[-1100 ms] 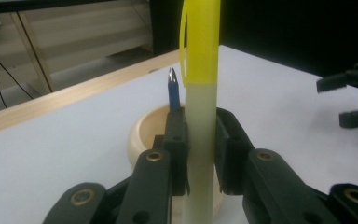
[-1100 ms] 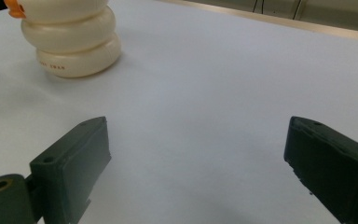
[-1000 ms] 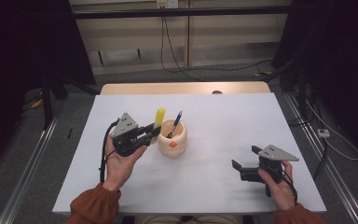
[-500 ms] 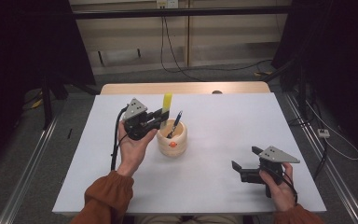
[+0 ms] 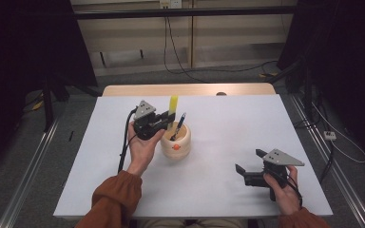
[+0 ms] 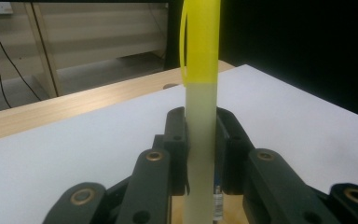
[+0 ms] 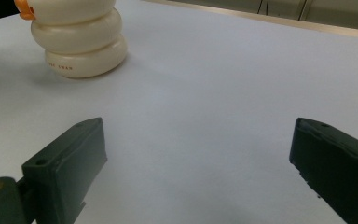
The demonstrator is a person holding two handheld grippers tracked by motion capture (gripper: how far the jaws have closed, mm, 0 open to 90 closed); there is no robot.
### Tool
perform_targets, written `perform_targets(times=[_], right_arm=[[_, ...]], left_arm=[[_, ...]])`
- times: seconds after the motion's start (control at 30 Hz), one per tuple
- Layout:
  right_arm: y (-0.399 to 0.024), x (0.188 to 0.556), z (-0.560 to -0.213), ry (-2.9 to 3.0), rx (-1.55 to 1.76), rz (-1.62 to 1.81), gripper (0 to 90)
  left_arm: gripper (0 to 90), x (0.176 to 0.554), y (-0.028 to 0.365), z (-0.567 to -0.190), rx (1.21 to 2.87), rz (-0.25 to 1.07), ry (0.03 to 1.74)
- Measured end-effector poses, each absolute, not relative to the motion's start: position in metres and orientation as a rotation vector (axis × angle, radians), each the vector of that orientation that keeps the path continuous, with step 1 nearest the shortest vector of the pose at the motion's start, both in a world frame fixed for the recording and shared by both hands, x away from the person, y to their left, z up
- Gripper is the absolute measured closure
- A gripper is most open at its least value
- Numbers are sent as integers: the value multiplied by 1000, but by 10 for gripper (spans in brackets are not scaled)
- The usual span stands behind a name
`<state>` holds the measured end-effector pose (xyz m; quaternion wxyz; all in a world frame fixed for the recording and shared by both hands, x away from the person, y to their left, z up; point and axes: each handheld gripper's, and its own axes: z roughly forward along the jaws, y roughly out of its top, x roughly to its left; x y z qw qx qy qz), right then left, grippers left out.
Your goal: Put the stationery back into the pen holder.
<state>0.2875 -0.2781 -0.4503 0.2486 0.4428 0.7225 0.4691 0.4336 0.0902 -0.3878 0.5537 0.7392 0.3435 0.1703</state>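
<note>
Now left claw (image 5: 167,120) clamped on upright yellow marker (image 5: 173,105) above cream holder (image 5: 176,141); right claw (image 5: 248,171) open, empty. Risk: marker catches rim, tips holder.

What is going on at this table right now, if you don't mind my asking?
A person is working with a gripper in each hand. The left gripper has its jaws shut on a yellow marker, held upright over the cream holder, which already has a dark pen standing in it. The marker's lower end looks to be at the holder's mouth, not clearly inside it. The right gripper rests low over the white table, jaws open and holding nothing.
</note>
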Motion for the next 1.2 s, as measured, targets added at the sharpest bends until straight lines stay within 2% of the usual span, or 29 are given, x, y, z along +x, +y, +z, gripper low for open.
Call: perform_targets(times=[0.5, 0.73, 1.0, 1.2], right_arm=[[-277, 288, -451, 1990, 1212, 1292, 31], [-276, 288, -451, 1985, 1205, 1289, 37], [-276, 288, -451, 1991, 1210, 1289, 37], [-276, 289, -451, 1989, 1212, 1283, 34]], left_arm=[[753, 431, 86, -399, 1794, 393, 795], [463, 427, 86, -394, 1806, 426, 797], [206, 423, 87, -391, 1858, 460, 796], [113, 420, 91, -388, 1899, 462, 779]])
